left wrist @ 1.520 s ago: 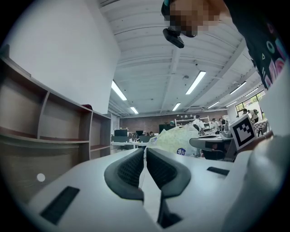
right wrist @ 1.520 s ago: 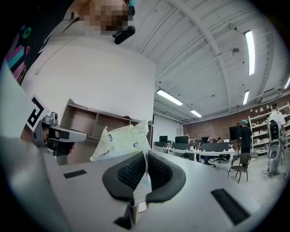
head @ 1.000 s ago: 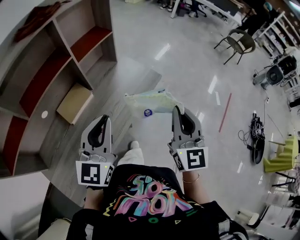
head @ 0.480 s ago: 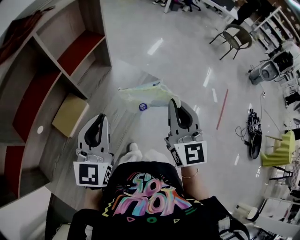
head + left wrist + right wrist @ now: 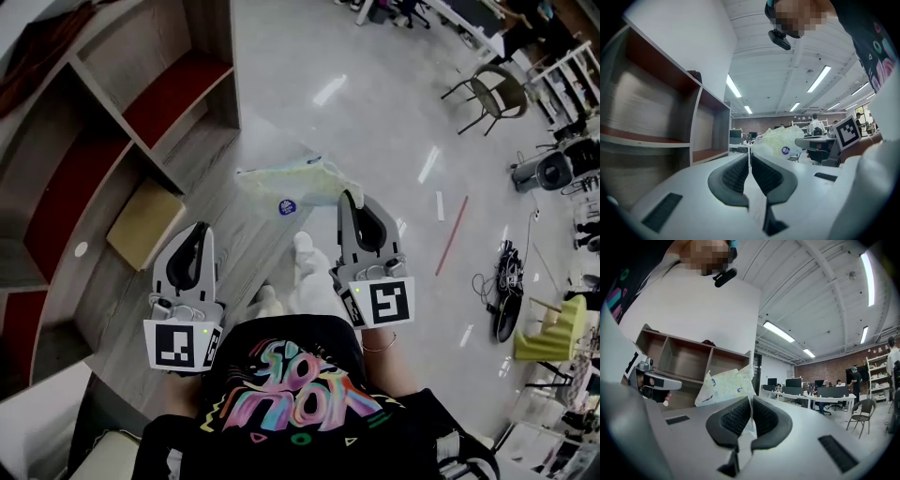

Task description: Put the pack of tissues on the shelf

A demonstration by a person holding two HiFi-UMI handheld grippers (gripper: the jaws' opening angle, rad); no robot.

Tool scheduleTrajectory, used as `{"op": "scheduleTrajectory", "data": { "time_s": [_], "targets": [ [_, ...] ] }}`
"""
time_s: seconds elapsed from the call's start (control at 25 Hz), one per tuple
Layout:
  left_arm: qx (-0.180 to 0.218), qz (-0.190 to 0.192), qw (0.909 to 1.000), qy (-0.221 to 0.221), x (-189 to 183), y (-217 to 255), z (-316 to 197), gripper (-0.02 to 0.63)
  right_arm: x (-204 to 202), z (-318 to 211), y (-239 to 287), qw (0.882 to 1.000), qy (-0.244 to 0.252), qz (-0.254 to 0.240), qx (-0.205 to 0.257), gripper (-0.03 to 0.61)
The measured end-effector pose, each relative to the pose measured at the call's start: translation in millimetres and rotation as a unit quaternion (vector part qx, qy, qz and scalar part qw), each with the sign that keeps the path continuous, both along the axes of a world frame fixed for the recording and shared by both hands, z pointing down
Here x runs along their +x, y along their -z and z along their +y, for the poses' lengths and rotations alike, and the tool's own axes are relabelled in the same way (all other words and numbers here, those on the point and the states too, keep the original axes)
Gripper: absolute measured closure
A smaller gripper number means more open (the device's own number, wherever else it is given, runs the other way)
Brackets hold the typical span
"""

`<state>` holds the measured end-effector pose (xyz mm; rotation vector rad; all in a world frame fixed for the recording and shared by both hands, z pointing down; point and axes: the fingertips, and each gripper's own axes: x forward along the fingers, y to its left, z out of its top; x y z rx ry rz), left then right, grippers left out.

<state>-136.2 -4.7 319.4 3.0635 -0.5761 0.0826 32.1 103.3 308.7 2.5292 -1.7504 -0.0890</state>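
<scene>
— Pale, glossy office floor fills most of the head view, with desks and a chair far off. What stands nearest the person?

— The big wooden shelf on their left, with open compartments and red-brown boards. A tan box lies in one low compartment, near its outer edge.

— And the pack of tissues?

— It isn't on the shelf. It's in the air over the floor, just ahead of the person and out past the shelf's near corner. It hangs from the right claw, which is clenched on an edge of the wrapper. The right gripper view shows thin film pinched between the pads, with the pack's body beyond the tips.

— The left claw?

— Its jaws are pressed together on nothing, and it's held nearer the shelf.

— Which step is this, then?

— Carrying, I'd say; placing isn't done. The next move likely calls for swinging the right claw leftward into a free compartment, lowering it until the pack rests on a board, then letting go. Gripped by one edge, the pack may sag or swing, so a slow approach seems wise.
</scene>
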Motion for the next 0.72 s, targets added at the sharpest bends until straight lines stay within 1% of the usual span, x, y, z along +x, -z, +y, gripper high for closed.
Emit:
{"op": "scheduleTrajectory", "data": {
  "time_s": [0.08, 0.2, 0.32, 0.44, 0.6, 0.72],
  "targets": [
    [0.001, 0.003, 0.9998, 0.018, 18.5, -2.2, -23.0, 0.577, 20.9, -29.8, -1.3, 1.000, 0.018, 0.003, 0.002, 0.560],
    [0.002, 0.008, 0.9983, 0.058, 44.2, 3.8, -54.2, 0.575, 49.1, -75.7, 10.6, 0.998, 0.060, 0.018, 0.009, 0.560],
    [0.002, 0.010, 0.9954, 0.095, 69.3, 8.1, -82.0, 0.575, 74.3, -120.5, 25.2, 0.994, 0.102, 0.035, 0.022, 0.560],
    [0.001, 0.010, 0.9917, 0.128, 93.7, 12.0, -113.2, 0.577, 96.0, -171.6, 38.8, 0.988, 0.143, 0.041, 0.040, 0.561],
    [0.002, 0.007, 0.9833, 0.182, 115.0, 3.7, -168.9, 0.577, 116.4, -254.1, 37.6, 0.977, 0.203, 0.037, 0.055, 0.561],
    [0.006, 0.002, 0.9735, 0.229, 122.5, -7.0, -179.1, 0.577, 126.5, -284.1, 30.1, 0.965, 0.250, 0.039, 0.064, 0.561]
  ]
}}
